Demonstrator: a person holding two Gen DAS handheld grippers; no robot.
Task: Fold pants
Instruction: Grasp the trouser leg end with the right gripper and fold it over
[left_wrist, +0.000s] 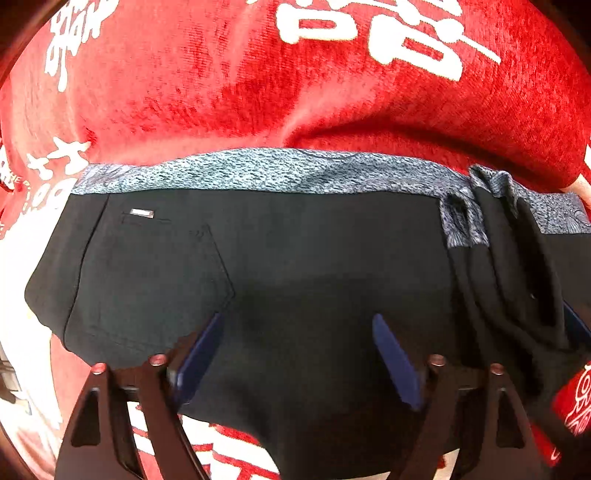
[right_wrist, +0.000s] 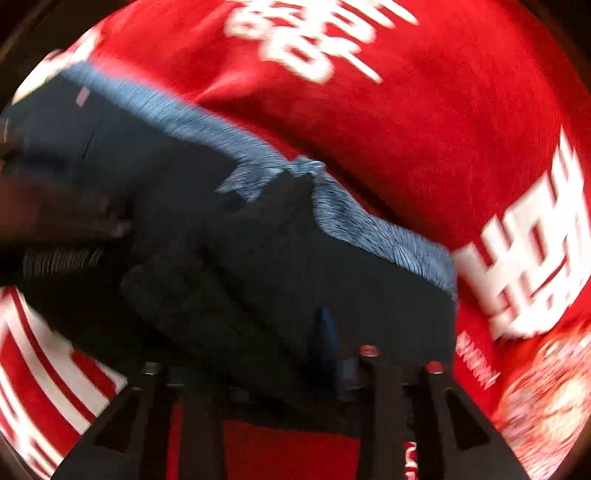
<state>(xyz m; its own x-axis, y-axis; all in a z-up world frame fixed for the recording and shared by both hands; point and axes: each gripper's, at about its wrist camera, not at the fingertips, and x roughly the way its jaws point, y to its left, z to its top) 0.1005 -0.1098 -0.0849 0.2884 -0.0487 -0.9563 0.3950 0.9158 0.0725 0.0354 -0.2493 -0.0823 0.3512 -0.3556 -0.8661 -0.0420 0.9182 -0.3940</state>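
Observation:
Black pants (left_wrist: 280, 266) with a grey-blue patterned waistband (left_wrist: 258, 171) lie across a red cloth. A back pocket with a small silver tag (left_wrist: 142, 213) shows at the left. My left gripper (left_wrist: 299, 325) is open, its blue-padded fingers (left_wrist: 395, 358) spread over the seat of the pants. In the blurred right wrist view the same pants (right_wrist: 221, 240) lie bunched, with a raised fold at the waistband (right_wrist: 295, 173). My right gripper (right_wrist: 325, 332) sits low over the pants; one blue pad (right_wrist: 328, 332) shows and black fabric hides the other finger.
The red plush cloth (left_wrist: 221, 85) with large white characters (left_wrist: 369, 33) covers the whole surface under the pants. It also fills the right wrist view (right_wrist: 424, 122). A bunched fold of black fabric (left_wrist: 509, 266) stands at the right end of the waistband.

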